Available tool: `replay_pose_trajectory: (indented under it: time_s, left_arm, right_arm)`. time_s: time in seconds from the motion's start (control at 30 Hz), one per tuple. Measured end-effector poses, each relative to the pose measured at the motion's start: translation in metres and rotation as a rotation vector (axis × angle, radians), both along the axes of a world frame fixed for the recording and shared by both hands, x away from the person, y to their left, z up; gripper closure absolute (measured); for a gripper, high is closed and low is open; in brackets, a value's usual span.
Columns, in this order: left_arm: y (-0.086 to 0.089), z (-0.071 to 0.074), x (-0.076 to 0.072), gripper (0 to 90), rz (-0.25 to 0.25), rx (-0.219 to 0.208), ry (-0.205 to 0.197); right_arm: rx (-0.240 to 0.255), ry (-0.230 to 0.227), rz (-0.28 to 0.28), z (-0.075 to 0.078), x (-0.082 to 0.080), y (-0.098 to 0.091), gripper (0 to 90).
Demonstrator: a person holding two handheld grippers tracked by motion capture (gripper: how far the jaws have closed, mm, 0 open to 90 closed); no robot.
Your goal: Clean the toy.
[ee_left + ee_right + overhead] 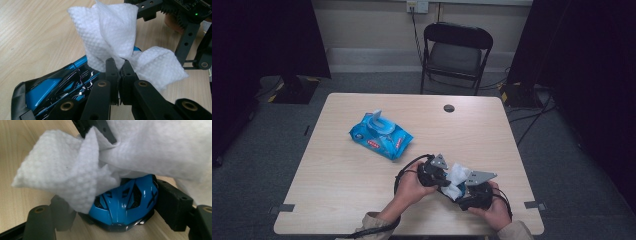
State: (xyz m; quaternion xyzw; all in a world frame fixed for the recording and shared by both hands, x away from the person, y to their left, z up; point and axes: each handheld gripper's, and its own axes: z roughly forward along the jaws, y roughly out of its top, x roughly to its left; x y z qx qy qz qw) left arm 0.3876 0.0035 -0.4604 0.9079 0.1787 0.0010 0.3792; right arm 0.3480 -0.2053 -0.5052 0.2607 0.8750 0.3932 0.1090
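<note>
Overhead looks down; tong cameras close on wipe (112, 32).

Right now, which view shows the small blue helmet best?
The right gripper view: the blue helmet faces the camera between the jaws, partly under the white wipe. The left gripper view shows its side; the high view, a blue sliver.

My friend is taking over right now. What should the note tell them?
Left gripper: shut on the white wipe.
Right gripper: jaws clamped on the blue toy, a small helmet-like shape, just above the table.
Wipe pack: mid-table, lid flipped up.
Done: a wipe is out and lies against the toy.
Left: probably finish wiping the toy, set it down, and likely close the pack.
</note>
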Motion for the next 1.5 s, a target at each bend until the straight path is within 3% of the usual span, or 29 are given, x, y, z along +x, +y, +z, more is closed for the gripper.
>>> replay_pose_trajectory:
  time_s: [0.13, 0.4, 0.83, 1.07, 1.33, 1.5]
  left_arm:
    - [0.005, 0.001, -0.001, 87.8, -0.002, 0.011, -0.002]
    - [0.029, 0.001, 0.000, 87.8, 0.048, 0.051, -0.019]
    - [0.061, 0.004, 0.004, 87.9, 0.112, 0.067, -0.017]
    - [0.066, 0.004, 0.006, 87.9, 0.127, 0.036, 0.003]
    - [0.077, 0.017, 0.009, 87.9, 0.170, 0.035, -0.014]
    - [0.087, 0.024, 0.016, 87.9, 0.203, -0.022, -0.009]
  right_arm:
    - [0.000, 0.000, 0.000, 0.000, 0.000, 0.000, 25.0]
    - [0.000, 0.000, 0.000, 0.000, 0.000, 0.000, 25.0]
    - [0.000, 0.002, -0.001, 0.000, 0.000, 0.000, 25.0]
    - [0.000, 0.000, -0.001, 0.000, 0.000, 0.000, 25.0]
    - [0.000, 0.001, -0.001, 0.000, 0.000, 0.000, 25.0]
    - [0.000, 0.000, -0.001, 0.000, 0.000, 0.000, 25.0]
